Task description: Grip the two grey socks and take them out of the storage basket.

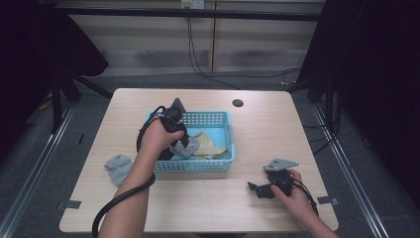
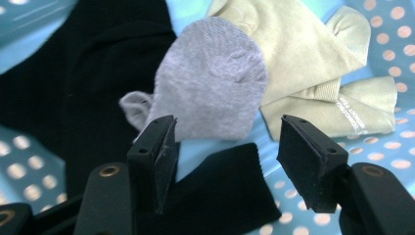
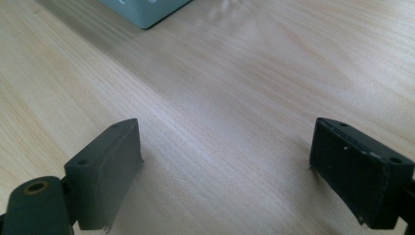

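Note:
A light blue perforated basket [image 1: 218,166] stands mid-table. Inside it lie a grey sock [image 2: 210,88], a pair of beige socks [image 2: 313,63] and a black sock [image 2: 73,88]. My left gripper [image 2: 227,147] reaches down into the basket's left half [image 1: 178,141]. Its jaws are open, and the grey sock's near edge lies just ahead of the tips, with neither pad pressing on it. The grey sock [image 1: 187,146] rests partly on the black one and against the beige pair [image 1: 208,145]. My right gripper [image 1: 255,189] rests low over the bare table at the front right, open and holding nothing [image 3: 227,166].
Another grey sock [image 1: 119,167] lies on the wooden table left of the basket. A corner of the basket [image 3: 147,10] stands beyond the right gripper. A dark round hole [image 1: 237,103] marks the table's far side. Cables trail from both grippers.

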`<control>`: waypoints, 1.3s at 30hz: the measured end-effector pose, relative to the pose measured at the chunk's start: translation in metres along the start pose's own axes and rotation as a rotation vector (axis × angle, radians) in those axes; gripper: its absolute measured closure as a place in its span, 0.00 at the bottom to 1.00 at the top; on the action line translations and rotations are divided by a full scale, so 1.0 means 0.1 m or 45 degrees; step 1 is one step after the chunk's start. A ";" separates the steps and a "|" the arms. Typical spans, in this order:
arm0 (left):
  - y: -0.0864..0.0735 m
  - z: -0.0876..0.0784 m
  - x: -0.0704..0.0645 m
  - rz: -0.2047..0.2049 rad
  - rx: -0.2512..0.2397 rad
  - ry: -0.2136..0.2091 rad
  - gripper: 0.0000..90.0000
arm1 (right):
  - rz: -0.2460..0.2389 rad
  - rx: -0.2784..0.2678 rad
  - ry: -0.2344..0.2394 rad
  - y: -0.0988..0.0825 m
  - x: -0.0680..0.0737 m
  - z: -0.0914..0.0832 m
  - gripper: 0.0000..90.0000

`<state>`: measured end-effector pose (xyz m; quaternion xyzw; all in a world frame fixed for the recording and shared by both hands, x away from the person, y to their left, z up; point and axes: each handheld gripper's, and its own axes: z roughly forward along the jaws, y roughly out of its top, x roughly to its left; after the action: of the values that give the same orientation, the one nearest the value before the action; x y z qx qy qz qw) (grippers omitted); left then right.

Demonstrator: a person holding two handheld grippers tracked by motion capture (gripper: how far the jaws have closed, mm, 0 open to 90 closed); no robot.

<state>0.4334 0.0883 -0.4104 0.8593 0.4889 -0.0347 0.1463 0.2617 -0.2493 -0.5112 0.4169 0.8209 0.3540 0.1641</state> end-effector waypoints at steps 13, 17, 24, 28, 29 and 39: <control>0.09 0.24 -0.07 -0.002 0.013 -0.002 0.42 | 0.004 0.001 0.001 0.00 0.00 0.00 0.13; 0.09 0.33 -0.08 -0.009 0.017 0.006 0.42 | -0.009 -0.003 0.000 0.00 0.00 0.00 0.13; 0.10 0.30 -0.06 -0.005 0.013 0.017 0.40 | -0.006 -0.001 0.004 0.00 0.00 0.00 0.13; 0.10 0.22 -0.01 -0.018 -0.008 0.035 0.38 | -0.003 0.001 0.005 0.00 0.00 0.00 0.13; 0.09 0.22 0.00 -0.019 -0.009 0.035 0.38 | -0.005 0.000 0.005 0.00 0.00 0.00 0.13; 0.05 0.26 0.10 -0.022 -0.035 0.090 0.34 | -0.003 0.001 0.006 0.00 0.00 0.00 0.13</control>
<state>0.4446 0.0865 -0.4357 0.8536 0.5015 0.0011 0.1405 0.2613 -0.2491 -0.5112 0.4153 0.8219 0.3543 0.1625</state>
